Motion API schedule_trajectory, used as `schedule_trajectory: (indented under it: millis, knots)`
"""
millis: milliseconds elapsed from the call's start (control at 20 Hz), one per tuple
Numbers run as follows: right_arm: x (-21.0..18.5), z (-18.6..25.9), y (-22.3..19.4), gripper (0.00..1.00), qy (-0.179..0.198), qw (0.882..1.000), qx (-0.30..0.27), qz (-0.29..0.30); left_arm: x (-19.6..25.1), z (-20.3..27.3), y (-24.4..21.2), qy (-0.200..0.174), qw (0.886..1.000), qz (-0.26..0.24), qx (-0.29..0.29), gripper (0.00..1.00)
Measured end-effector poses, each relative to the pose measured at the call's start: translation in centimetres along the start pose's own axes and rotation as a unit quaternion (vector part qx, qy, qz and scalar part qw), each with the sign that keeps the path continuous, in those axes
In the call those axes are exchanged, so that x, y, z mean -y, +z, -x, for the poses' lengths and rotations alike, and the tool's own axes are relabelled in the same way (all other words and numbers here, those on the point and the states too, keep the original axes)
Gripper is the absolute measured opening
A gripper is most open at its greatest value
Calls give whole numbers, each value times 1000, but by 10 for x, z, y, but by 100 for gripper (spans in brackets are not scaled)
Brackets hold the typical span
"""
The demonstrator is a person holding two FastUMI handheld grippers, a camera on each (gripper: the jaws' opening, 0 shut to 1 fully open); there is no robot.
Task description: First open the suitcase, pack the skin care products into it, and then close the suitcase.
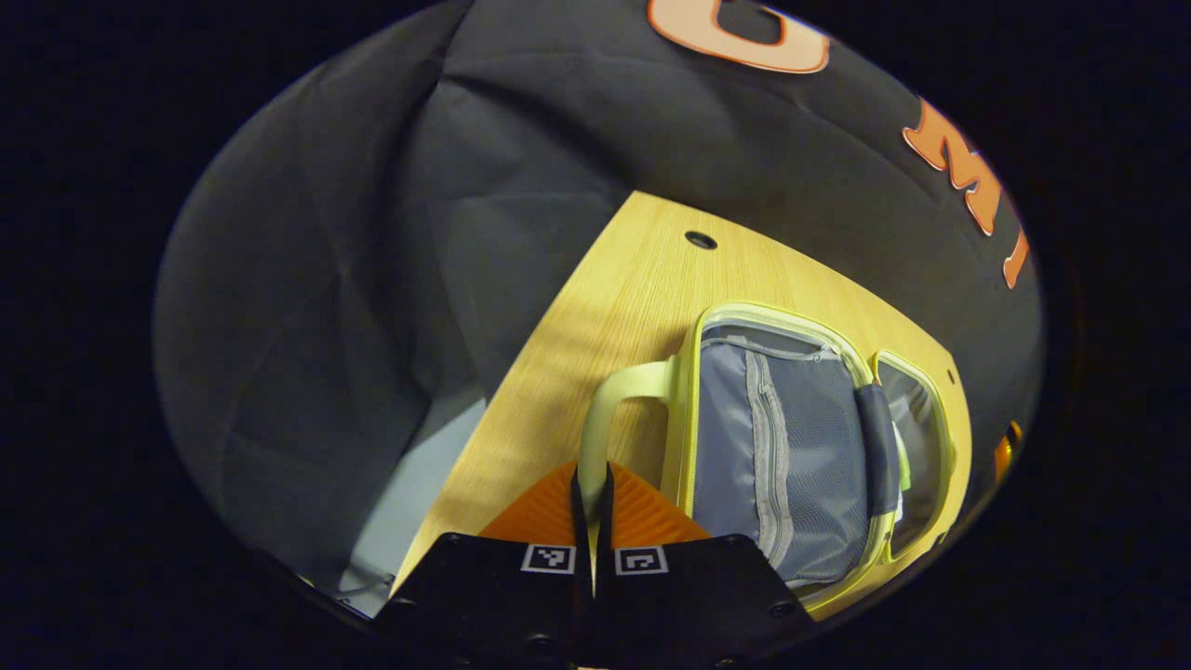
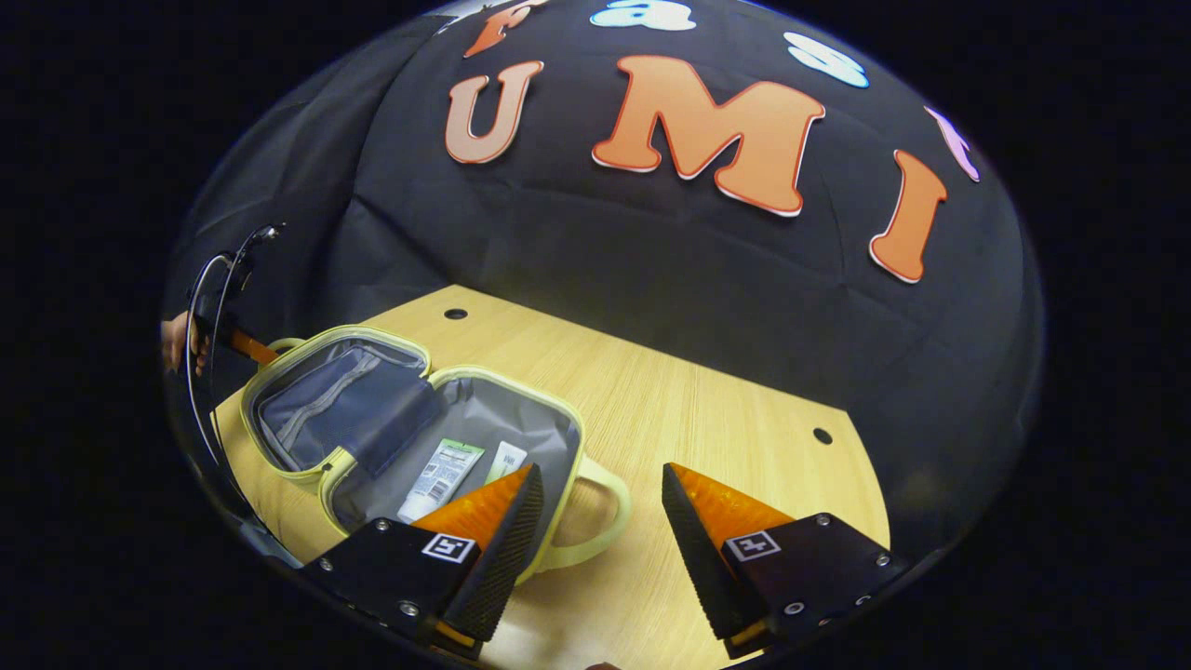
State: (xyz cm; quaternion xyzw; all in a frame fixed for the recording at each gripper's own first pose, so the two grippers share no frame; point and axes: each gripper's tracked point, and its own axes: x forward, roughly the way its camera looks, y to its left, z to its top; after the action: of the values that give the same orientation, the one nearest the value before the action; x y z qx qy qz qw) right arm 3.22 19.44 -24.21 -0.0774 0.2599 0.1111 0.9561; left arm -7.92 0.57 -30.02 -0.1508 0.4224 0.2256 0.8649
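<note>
The pale yellow-green suitcase (image 2: 409, 437) lies open flat on the wooden table (image 2: 726, 409). Two skin care tubes (image 2: 442, 476) lie in its grey-lined near half. The far half has a mesh zip pocket (image 1: 772, 447). My left gripper (image 1: 593, 473) is shut on that half's handle (image 1: 619, 386), which runs down between the orange fingers. In the right gripper view it appears far off at the left (image 2: 244, 347), held by a hand (image 2: 175, 341). My right gripper (image 2: 600, 475) hangs open just above the near half's handle (image 2: 609, 521), with nothing between its fingers.
The table's left edge (image 1: 521, 372) drops away beside the suitcase. Small round holes (image 2: 822, 435) sit in the tabletop near the back. Bare wood stretches right of the suitcase. Black cloth walls the booth behind.
</note>
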Motion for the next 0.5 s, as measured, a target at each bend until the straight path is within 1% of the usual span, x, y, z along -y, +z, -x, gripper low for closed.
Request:
schedule_trajectory:
  millis: [100, 200, 350, 500]
  knots:
    - [12, 5, 10, 84, -2, 1000, 17, 3, 9, 19, 18, 19, 999, -37, 25, 1]
    - [22, 11, 15, 85, -1, 1000, 29, 1, 17, 42, 38, 30, 997, -59, 49, 1]
    - [34, 17, 17, 84, 5, 999, 44, -4, 41, 76, 70, 29, 993, -75, 89, 1]
    - [43, 23, 13, 85, 11, 999, 50, -2, 70, 109, 92, 30, 987, -100, 119, 1]
